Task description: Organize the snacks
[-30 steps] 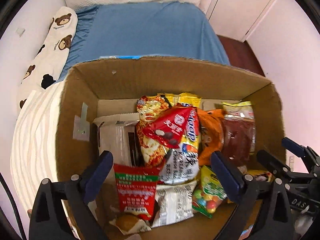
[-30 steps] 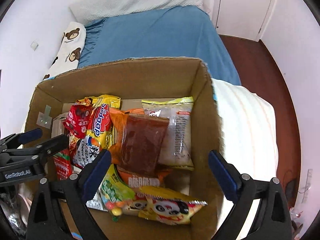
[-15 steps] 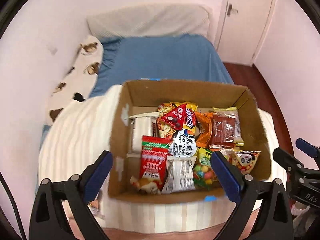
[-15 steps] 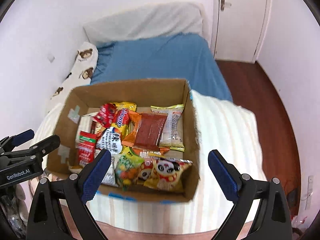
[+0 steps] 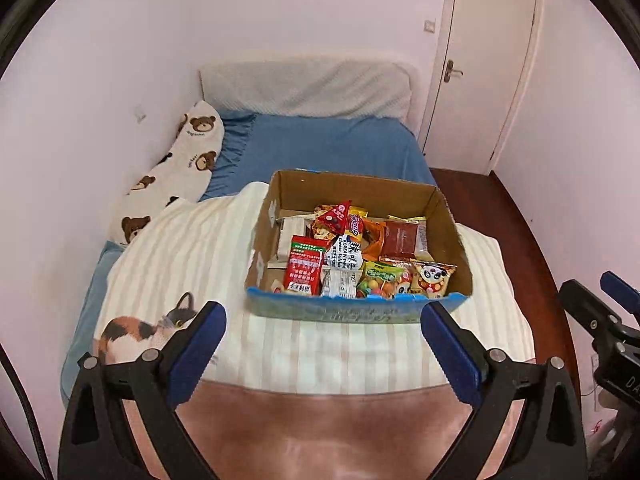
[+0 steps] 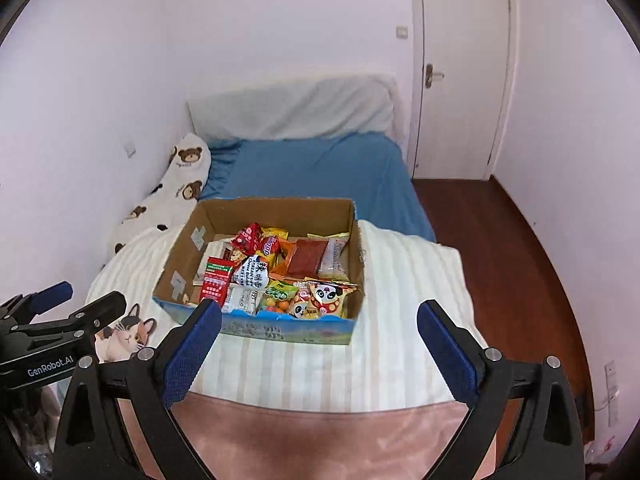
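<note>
An open cardboard box (image 5: 448, 212) sits on a striped cream blanket on the bed; it also shows in the right wrist view (image 6: 280, 210). It holds several snack packets: a red packet (image 5: 303, 270), a panda packet (image 5: 432, 278), a dark red pouch (image 6: 306, 257). My left gripper (image 5: 322, 326) is open and empty, held back from the box near the bed's foot. My right gripper (image 6: 318, 322) is open and empty, also well short of the box. Each gripper shows at the edge of the other's view.
The blue sheet (image 5: 328, 148) lies beyond the box. A bear-print pillow (image 5: 176, 172) lies along the left wall. A cat-print cushion (image 5: 136, 332) is at the near left. A pink cover (image 6: 320, 440) drapes the bed's foot. A door (image 6: 460, 68) and wood floor (image 6: 520, 248) are right.
Both grippers have pulled far back and up from just above the box's contents. The box now looks small and the whole bed is in view. Both stayed open and empty.
</note>
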### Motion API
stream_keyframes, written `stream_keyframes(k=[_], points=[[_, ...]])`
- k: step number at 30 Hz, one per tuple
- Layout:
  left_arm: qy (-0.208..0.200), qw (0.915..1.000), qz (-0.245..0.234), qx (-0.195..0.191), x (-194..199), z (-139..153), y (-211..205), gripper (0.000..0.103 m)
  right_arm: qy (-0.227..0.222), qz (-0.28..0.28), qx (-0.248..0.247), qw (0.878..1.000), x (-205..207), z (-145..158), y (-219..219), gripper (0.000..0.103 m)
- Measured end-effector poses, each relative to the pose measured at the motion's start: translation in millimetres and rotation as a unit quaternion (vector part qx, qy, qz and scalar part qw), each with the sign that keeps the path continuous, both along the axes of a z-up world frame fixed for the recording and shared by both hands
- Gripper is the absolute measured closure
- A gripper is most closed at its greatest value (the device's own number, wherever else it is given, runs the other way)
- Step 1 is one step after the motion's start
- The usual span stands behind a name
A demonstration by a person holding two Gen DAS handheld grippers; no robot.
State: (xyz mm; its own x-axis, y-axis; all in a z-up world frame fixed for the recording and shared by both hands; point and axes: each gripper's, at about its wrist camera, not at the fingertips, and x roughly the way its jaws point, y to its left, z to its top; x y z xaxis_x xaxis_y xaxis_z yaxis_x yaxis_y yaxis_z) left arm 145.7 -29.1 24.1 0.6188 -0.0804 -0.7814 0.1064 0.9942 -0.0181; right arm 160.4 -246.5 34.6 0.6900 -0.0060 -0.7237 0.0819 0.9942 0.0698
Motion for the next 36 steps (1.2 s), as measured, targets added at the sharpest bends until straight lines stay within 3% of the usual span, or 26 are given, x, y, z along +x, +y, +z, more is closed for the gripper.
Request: stream_keyframes(k=[9, 17, 28, 36], points=[[-0.023, 0.9996, 0.011, 0.012, -64.4, 29.9, 7.6, 0.003, -0.048, -0.007, -0.006, 0.999, -74.8, 48.0, 0.8, 0.002], [-0.039, 0.9989, 0.022, 0.009, -88.0, 49.2, 11.7, 0.003, -0.064, 0.015, -0.007, 0.998, -106.3, 67.7, 16.2, 0.000], [-0.057, 0.9980, 0.024, 0.013, -92.0, 58.7, 14.4, 0.003, -0.061, 0.023, -0.003, 0.998, -106.1, 66.5, 25.2, 0.000], [-0.036, 0.9988, 0.030, 0.016, -58.9, 34.8, 14.9, 0.000, -0.048, 0.008, 0.007, 0.999, -78.6, 44.7, 20.7, 0.000]])
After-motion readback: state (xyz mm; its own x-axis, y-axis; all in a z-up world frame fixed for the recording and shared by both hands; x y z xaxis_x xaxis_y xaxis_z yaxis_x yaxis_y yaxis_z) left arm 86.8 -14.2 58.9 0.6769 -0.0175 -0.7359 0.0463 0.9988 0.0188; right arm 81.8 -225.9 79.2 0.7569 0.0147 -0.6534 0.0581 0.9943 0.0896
